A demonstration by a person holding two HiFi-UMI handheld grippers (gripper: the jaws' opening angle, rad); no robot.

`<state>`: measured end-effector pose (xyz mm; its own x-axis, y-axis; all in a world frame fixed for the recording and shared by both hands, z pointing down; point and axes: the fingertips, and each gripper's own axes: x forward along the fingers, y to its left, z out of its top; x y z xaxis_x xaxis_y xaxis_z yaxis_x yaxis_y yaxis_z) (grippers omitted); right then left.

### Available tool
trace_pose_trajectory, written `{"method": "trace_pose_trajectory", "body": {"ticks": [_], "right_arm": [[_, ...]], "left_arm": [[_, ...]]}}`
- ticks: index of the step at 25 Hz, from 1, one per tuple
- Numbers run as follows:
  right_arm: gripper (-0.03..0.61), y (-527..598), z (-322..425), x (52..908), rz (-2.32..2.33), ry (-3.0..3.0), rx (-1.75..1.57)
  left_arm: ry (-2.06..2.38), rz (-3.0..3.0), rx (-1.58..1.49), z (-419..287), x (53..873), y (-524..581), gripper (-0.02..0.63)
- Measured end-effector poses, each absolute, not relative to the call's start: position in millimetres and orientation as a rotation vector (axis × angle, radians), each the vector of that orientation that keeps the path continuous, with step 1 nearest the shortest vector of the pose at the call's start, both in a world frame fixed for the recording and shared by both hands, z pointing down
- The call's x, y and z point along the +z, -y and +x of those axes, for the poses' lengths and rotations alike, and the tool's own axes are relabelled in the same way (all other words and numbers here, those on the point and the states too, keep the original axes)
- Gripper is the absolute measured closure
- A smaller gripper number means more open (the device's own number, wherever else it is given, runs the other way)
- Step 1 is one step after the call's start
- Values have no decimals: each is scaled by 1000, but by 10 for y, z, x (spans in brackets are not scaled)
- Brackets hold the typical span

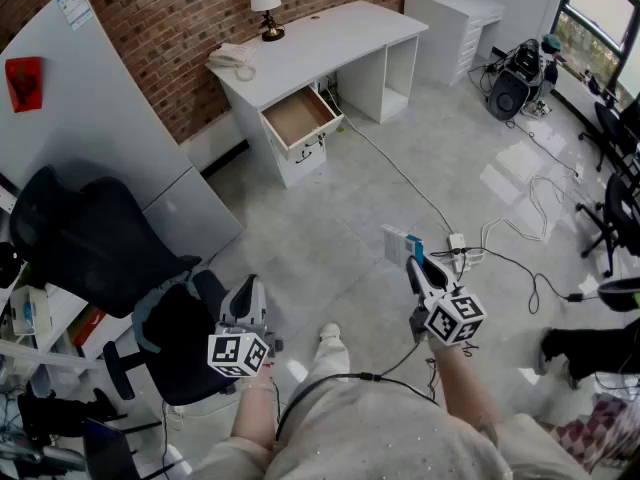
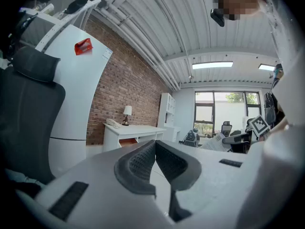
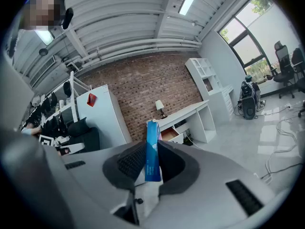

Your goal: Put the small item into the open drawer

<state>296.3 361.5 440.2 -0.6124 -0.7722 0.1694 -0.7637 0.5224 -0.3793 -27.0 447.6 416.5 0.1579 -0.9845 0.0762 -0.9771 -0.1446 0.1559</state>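
Observation:
My right gripper (image 1: 413,258) is shut on a small flat blue-and-white box (image 3: 152,149), which stands upright between the dark pads; the same box (image 1: 402,246) sticks out ahead of the jaws in the head view. My left gripper (image 1: 252,290) is held lower left, its pads (image 2: 143,161) touching with nothing between them. The white desk (image 1: 320,43) stands far ahead against the brick wall, and its open drawer (image 1: 300,118) is pulled out, showing a bare brown bottom. In the right gripper view the open drawer (image 3: 167,133) lies just past the box.
A black office chair (image 1: 105,268) stands close on my left, beside a white partition (image 1: 110,128). Cables and a power strip (image 1: 460,250) trail over the grey floor to the right. A lamp (image 1: 265,6) and a telephone (image 1: 232,58) sit on the desk. More chairs (image 1: 620,208) stand far right.

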Motion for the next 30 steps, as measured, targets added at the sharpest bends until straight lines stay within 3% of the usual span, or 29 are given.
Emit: {"method": "trace_pose_trajectory", "body": {"ticks": [19, 30], "right_arm": [[503, -2434, 2312, 4515, -1525, -2631, -677], [503, -2070, 2140, 4512, -1523, -2556, -692]], "left_arm": [[1763, 2361, -41, -880, 4293, -2937, 607], [1733, 2363, -34, -1112, 4408, -2606, 607]]}}
